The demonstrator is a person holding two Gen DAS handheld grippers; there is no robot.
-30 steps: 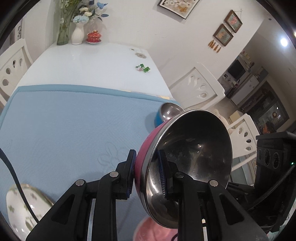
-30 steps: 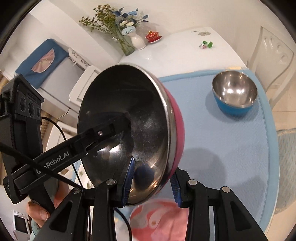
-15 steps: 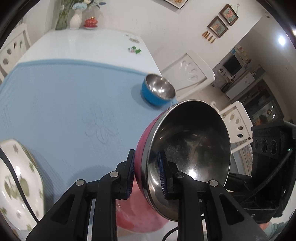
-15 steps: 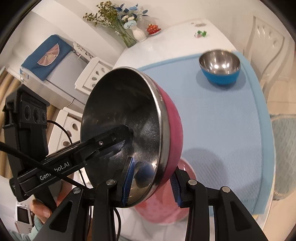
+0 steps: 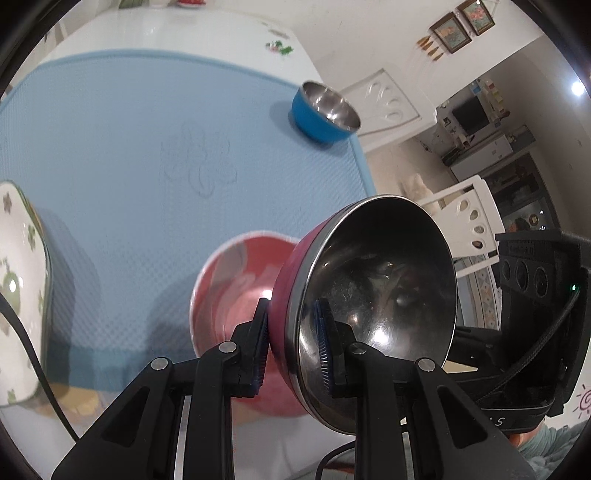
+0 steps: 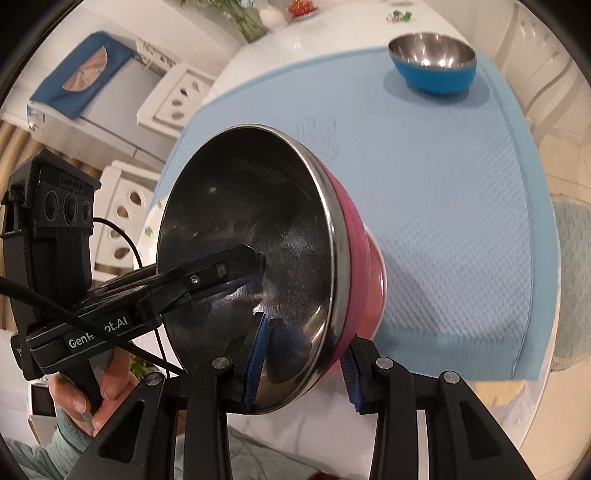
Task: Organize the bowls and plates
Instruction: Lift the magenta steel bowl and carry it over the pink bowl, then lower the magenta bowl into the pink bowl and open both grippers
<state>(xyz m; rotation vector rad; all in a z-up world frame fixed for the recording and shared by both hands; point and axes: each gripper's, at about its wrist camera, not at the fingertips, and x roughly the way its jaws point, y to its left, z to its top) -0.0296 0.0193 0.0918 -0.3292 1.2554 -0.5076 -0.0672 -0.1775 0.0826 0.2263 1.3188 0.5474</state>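
A white table point(image 5: 155, 33) carries a blue mat point(image 5: 129, 147) that reaches its near edge. Both grippers clamp one pink steel-lined bowl point(image 5: 373, 295), tilted on edge above the mat's near edge: the left gripper point(image 5: 291, 347) pinches its rim, one pad outside, one inside, and the right gripper point(image 6: 301, 354) grips the opposite rim the same way. Directly beneath sits a pink patterned bowl point(image 5: 229, 288). A white floral dish point(image 5: 18, 288) lies at the mat's near left corner. A blue bowl point(image 5: 325, 110) stands at the far right corner. The left gripper's body reads "GenRobot.AI", partly hidden by a cable.
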